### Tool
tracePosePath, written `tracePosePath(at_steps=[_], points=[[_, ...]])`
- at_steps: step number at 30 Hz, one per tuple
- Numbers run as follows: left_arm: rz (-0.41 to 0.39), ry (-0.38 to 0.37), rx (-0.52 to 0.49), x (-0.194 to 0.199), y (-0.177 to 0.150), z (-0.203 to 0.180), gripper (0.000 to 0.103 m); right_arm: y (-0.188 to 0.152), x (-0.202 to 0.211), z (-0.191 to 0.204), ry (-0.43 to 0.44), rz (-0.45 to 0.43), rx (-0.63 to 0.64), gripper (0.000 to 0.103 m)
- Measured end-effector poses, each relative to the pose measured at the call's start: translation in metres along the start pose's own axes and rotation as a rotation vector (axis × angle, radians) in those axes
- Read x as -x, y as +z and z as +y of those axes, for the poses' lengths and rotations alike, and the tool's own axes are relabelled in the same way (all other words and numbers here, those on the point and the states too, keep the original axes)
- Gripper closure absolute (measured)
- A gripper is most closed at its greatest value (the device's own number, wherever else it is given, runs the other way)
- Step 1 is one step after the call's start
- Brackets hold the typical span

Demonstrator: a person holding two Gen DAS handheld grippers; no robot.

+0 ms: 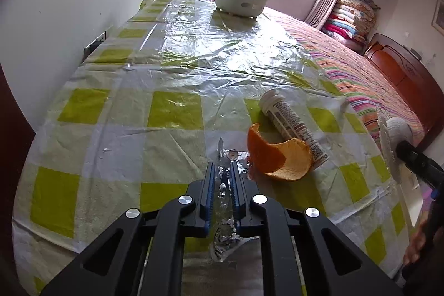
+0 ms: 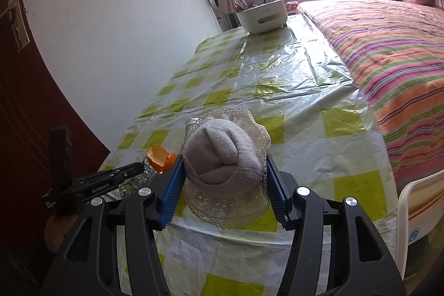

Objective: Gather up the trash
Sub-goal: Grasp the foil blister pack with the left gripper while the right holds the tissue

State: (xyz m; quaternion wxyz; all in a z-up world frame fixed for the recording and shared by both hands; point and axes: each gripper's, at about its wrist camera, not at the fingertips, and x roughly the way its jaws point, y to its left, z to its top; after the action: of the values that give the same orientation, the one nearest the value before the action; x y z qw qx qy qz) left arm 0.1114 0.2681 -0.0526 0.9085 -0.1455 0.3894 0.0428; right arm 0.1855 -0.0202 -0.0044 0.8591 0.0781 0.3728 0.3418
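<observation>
My left gripper (image 1: 223, 167) is shut on a crinkled silver foil wrapper (image 1: 223, 193) near the front of the checked table. An orange peel (image 1: 280, 154) lies just right of it, with a white tube bottle (image 1: 291, 122) lying behind the peel. My right gripper (image 2: 224, 165) is shut on a grey knitted sock bundle (image 2: 222, 151) with a lace trim (image 2: 227, 207), held over the table's front edge. The peel (image 2: 159, 154) and the left gripper (image 2: 122, 174) show at the left of the right wrist view. The right gripper (image 1: 416, 157) with the sock (image 1: 396, 129) shows at the right of the left wrist view.
The table (image 1: 138, 90) has a green and white checked cloth under clear plastic. A white pot (image 1: 240, 0) stands at its far end. A bed with a striped cover (image 2: 388, 52) runs along the right. A white wall (image 1: 69, 4) is on the left. A white chair back (image 2: 416, 201) is at the right.
</observation>
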Motion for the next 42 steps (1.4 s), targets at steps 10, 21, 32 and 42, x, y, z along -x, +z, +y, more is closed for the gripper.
tracePosePath(at_steps=[10, 21, 32, 42], points=[[-0.085, -0.008, -0.057, 0.027, 0.001, -0.022, 0.097, -0.001, 0.012, -0.009, -0.013, -0.033, -0.011, 0.049], [0.005, 0.041, -0.067, 0.014, -0.002, -0.018, 0.061, -0.003, 0.017, -0.01, -0.016, -0.041, -0.012, 0.049], [0.076, -0.007, -0.05, 0.0, -0.007, -0.017, 0.078, -0.003, 0.018, -0.012, -0.014, -0.046, -0.006, 0.049], [0.02, -0.008, -0.093, 0.012, -0.009, -0.026, 0.093, -0.002, 0.031, -0.015, -0.012, -0.081, -0.014, 0.048]])
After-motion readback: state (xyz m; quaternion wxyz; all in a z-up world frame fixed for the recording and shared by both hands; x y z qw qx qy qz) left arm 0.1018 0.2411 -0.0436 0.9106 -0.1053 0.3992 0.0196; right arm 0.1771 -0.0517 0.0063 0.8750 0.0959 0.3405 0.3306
